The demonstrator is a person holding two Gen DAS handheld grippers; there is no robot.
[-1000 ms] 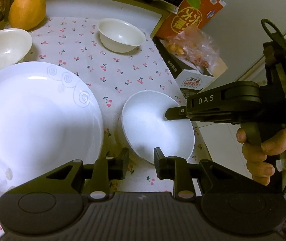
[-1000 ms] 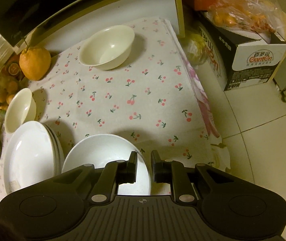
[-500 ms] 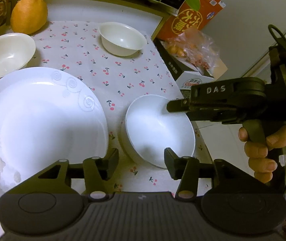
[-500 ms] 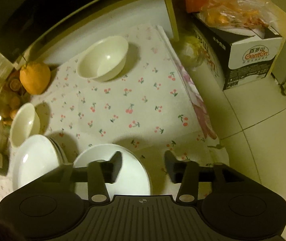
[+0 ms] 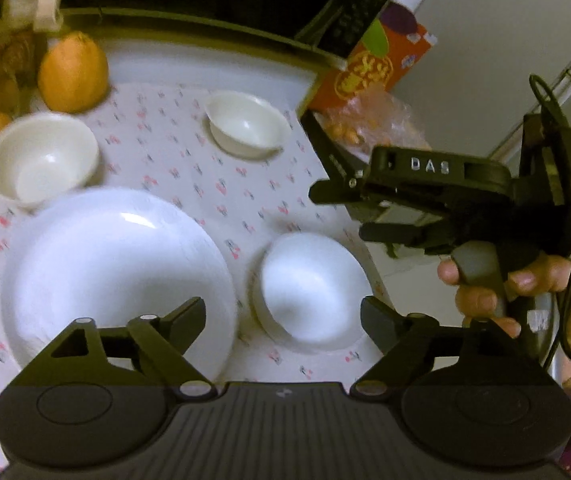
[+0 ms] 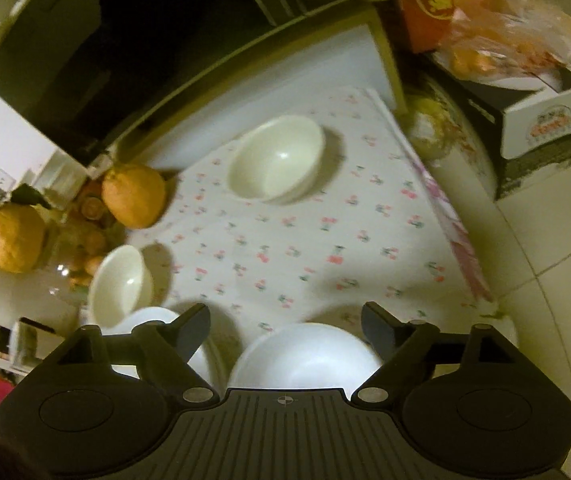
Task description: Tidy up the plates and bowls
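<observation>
Both our grippers have spread wide and lifted away since a second ago: the left gripper (image 5: 283,312) and right gripper (image 6: 285,318) now hold nothing. The small plate (image 5: 313,286) rests on the cloth (image 6: 305,240) beside the big plate (image 5: 113,268); two bowls (image 6: 277,158) (image 6: 119,282) remain apart, likely next to stack.

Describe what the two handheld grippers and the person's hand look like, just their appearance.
Both are matte black plastic. The left gripper and right gripper each have two angular fingers on linkage arms with silver pivot pins, round side discs and a ribbed centre panel. The right one's body reads "DAS", trails black cables, and a bare hand grips its grey handle.
</observation>
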